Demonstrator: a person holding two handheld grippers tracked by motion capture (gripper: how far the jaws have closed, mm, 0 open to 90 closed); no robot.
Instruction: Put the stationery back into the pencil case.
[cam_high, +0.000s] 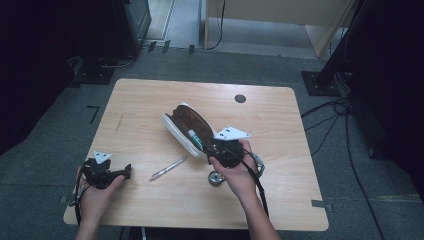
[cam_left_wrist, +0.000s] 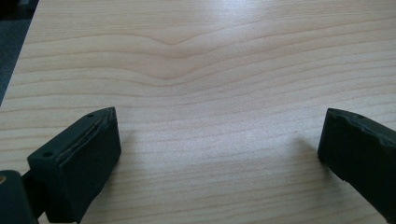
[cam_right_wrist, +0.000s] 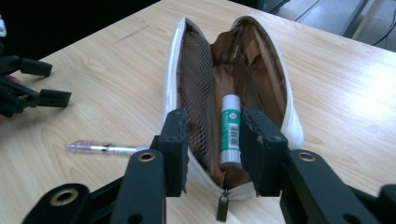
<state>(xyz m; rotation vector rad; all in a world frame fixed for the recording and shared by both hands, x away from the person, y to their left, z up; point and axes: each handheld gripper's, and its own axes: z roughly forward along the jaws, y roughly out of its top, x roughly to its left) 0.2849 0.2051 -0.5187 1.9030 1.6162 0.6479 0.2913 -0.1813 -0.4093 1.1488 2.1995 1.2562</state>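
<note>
With the glue stick (cam_right_wrist: 229, 135) already laid inside the open white pouch (cam_high: 172, 129) at the counter (cam_high: 150, 100) centre, the right gripper (cam_right_wrist: 214, 140), fingers apart and empty, is best withdrawn toward 6 o'clock, while the left gripper (cam_left_wrist: 219, 149) is kept wide open at 8 o'clock.

A light wooden table (cam_high: 150, 100) has a small dark round hole (cam_high: 240, 98) near its far edge. A small round silver thing (cam_high: 216, 178) sits close to the near side.

high view looks down on the table (cam_high: 150, 95); gripper views skim it close.
</note>
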